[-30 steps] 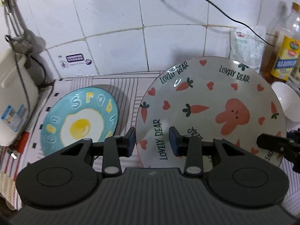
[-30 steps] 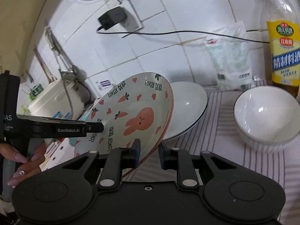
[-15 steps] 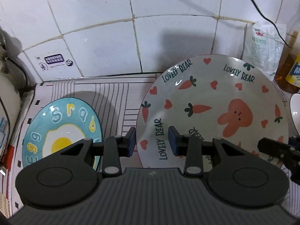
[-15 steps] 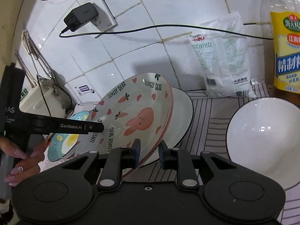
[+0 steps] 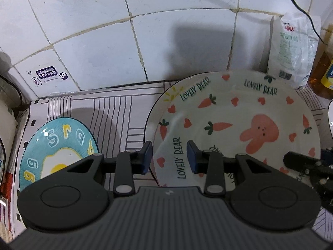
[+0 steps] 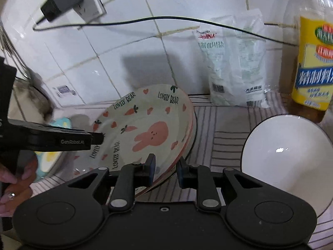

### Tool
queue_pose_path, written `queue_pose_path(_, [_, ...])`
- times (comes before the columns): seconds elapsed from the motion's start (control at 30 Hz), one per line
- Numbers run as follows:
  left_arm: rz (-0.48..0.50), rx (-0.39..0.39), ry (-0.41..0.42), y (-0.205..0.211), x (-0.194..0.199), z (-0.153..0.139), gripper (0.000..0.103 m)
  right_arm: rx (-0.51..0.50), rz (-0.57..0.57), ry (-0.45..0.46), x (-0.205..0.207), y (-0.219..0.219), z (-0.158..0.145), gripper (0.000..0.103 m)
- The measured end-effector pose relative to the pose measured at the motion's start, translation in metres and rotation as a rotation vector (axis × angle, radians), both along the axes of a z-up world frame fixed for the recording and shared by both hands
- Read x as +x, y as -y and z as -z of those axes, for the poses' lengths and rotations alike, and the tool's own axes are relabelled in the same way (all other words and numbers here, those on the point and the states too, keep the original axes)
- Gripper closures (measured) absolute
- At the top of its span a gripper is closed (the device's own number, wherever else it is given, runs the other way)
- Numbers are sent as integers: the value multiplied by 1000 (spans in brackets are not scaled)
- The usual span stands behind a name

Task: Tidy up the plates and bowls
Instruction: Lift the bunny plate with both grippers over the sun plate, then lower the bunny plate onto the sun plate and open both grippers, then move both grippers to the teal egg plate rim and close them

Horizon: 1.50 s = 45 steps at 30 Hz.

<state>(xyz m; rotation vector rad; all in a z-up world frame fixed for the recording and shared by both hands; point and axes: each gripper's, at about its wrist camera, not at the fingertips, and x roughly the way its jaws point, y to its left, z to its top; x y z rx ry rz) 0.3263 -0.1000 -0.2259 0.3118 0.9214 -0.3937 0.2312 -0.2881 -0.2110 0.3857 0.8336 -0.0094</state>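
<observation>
the rabbit-print plate [image 6: 145, 133] was held by its rim in the right gripper [image 6: 165, 169], over a white plate; the left gripper [image 5: 169, 157] was closing on its other rim, not yet gripping. lowering was judged next.

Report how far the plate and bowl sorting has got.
Done: nothing looks stacked yet. In hand: the right gripper is shut on the rim of the bunny plate, held tilted over a white plate; the left gripper's jaws are closing astride the plate's other edge, not yet pressing. Left: the egg plate lies alone on the striped cloth, and the white bowl stands apart.
</observation>
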Motion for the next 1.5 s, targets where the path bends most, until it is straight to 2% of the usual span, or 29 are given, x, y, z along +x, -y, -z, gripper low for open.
queue_pose_path(0.03, [16, -15, 7, 0, -2, -2, 81, -29, -5, -31, 3, -4, -3, 77])
queue_pose_path(0.1, [48, -96, -54, 1, -2, -7, 81, -35, -8, -59, 5, -8, -5, 75])
queue_pose_path(0.13, [56, -113, -71, 3, -3, -9, 81, -49, -15, -57, 6, -11, -6, 75])
queue_pose_path(0.27, [80, -59, -11, 17, -16, -10, 82, -121, -9, -48, 10, -21, -5, 74])
queue_pose_path(0.43, [49, -40, -26, 9, -20, -4, 81, -233, -9, -28, 8, -31, -3, 73])
queue_pose_path(0.67, [-1, -15, -3, -17, -29, -9, 79, -251, -16, 25, -3, -30, -1, 73])
queue_pose_path(0.73, [-7, -18, -7, -25, -35, -15, 74, -256, -19, 53, -10, -33, -8, 73])
queue_pose_path(0.8, [-6, -33, -42, -33, -38, -20, 63, -247, -32, 70, -18, -37, -17, 73])
queue_pose_path(0.87, [-17, -46, -52, -43, -45, -25, 62, -200, -73, 69, -29, -40, -24, 73])
queue_pose_path(0.97, [-15, -39, -44, -56, -57, -32, 58, -105, -109, 89, -49, -43, -34, 73])
queue_pose_path(1.03, [-18, -35, -37, -64, -65, -38, 48, -99, -141, 109, -59, -49, -42, 73])
queue_pose_path(1.23, [6, -30, 25, -93, -88, -48, 38, -88, -238, 182, -86, -69, -68, 72])
queue_pose_path(1.33, [-6, -26, 26, -110, -94, -49, 32, -75, -267, 205, -98, -76, -77, 65])
queue_pose_path(1.5, [-17, 25, 62, -138, -105, -41, 20, -66, -324, 246, -111, -93, -84, 55])
